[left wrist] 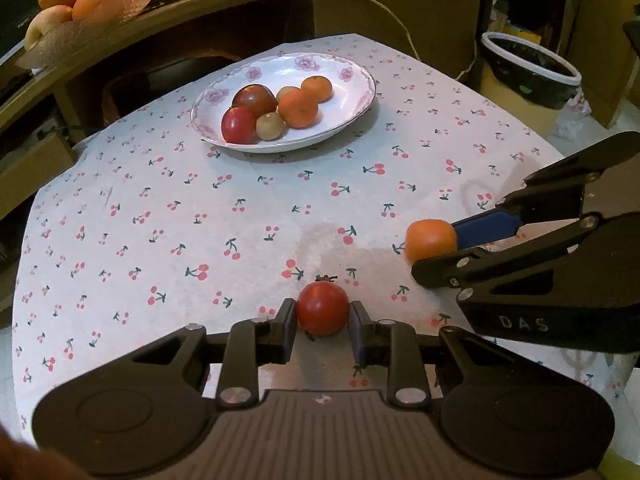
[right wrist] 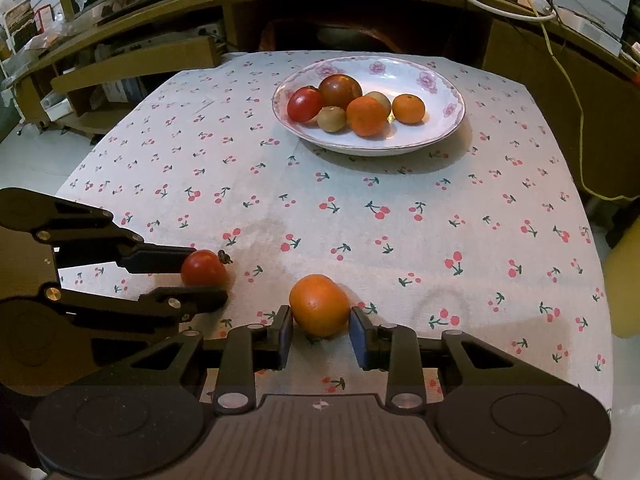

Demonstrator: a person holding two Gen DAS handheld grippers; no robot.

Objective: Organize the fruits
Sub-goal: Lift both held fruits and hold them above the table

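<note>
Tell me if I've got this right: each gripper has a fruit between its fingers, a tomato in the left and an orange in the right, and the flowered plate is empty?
Not quite: the plate isn't empty. The right wrist view shows six fruits on it. The rest stands: tomato in the left gripper, orange in the right gripper.

The left gripper [left wrist: 323, 322] is reaching low and forward, its two fingers spread a little, with a tomato [left wrist: 322, 308] sitting between them; the left pad is touching it and the right pad is standing just off it. The right gripper [right wrist: 321, 327] is lying alongside, also low, its fingers parted around an orange [right wrist: 319, 305], neither pad clearly pressing on it. The two grippers are sitting near each other, angled slightly inward.
</note>
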